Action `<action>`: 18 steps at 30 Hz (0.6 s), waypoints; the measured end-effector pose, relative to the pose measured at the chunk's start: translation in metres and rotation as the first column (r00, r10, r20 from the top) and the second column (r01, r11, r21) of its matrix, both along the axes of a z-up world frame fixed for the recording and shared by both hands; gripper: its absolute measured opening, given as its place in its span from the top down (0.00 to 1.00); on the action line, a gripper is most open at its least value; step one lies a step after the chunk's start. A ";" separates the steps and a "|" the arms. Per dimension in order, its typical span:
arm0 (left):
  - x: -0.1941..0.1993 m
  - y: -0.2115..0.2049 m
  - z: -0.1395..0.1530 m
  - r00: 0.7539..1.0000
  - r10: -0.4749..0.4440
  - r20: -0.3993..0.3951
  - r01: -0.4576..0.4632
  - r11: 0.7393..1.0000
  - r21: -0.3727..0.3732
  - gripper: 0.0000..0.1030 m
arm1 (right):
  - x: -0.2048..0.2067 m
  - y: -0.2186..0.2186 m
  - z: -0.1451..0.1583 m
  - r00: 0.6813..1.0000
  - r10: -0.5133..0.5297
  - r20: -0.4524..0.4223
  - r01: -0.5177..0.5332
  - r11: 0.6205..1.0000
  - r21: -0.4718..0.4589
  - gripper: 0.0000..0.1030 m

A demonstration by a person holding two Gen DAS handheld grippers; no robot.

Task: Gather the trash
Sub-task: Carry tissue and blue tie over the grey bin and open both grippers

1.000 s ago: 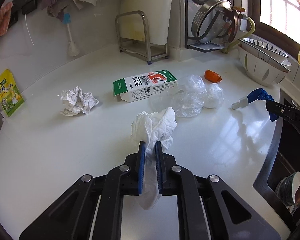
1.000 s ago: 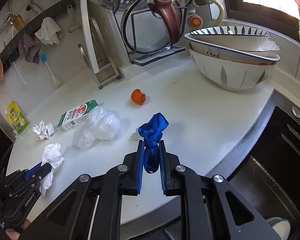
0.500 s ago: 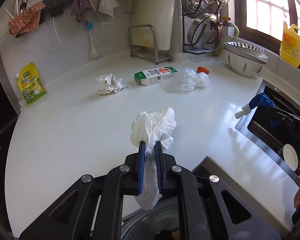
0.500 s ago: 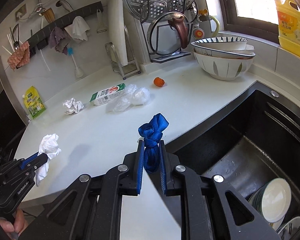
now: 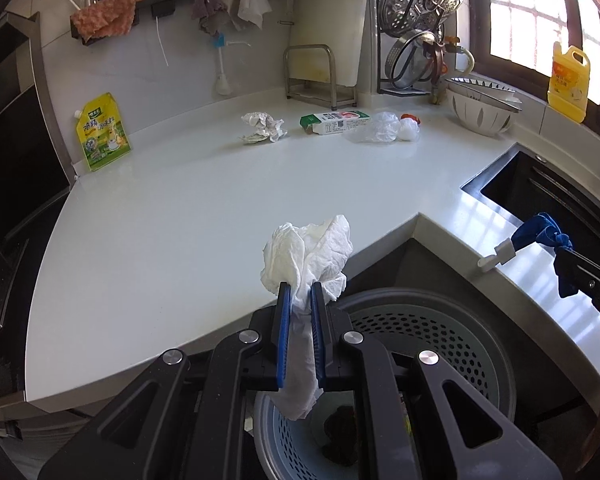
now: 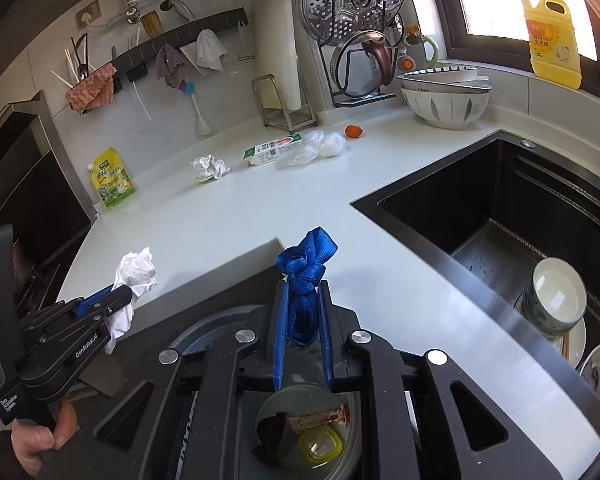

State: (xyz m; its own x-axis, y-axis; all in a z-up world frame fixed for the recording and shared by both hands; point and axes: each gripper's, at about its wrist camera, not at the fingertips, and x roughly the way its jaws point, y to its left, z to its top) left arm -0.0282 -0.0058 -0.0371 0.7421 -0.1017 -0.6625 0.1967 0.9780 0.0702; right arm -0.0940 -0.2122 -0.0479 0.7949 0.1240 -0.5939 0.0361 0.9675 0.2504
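My left gripper (image 5: 299,289) is shut on a crumpled white tissue (image 5: 306,254) and holds it over the perforated trash bin (image 5: 432,320) below the counter edge. My right gripper (image 6: 302,286) is shut on a knotted blue strap (image 6: 306,260), also above the bin (image 6: 204,330), which holds dark scraps and a yellow lid. On the counter farther back lie a crumpled paper ball (image 5: 263,127), a green-and-white carton (image 5: 334,121), a clear plastic bag (image 5: 380,128) and an orange cap (image 6: 354,131).
A black sink (image 6: 500,216) with bowls inside lies to the right. Stacked bowls (image 6: 446,96), a dish rack (image 6: 352,40), a yellow detergent bottle (image 6: 554,42) and a green pouch (image 5: 102,132) stand along the counter's back.
Both grippers have pulled back from the counter with their loads and now hang over the trash bin; the counter trash looks farther away.
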 end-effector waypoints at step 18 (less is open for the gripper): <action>-0.044 0.008 -0.047 0.995 -0.049 -0.091 0.047 0.999 -0.021 0.89 | -0.051 0.034 -0.043 0.996 0.029 -0.078 -0.033 0.999 -0.043 0.86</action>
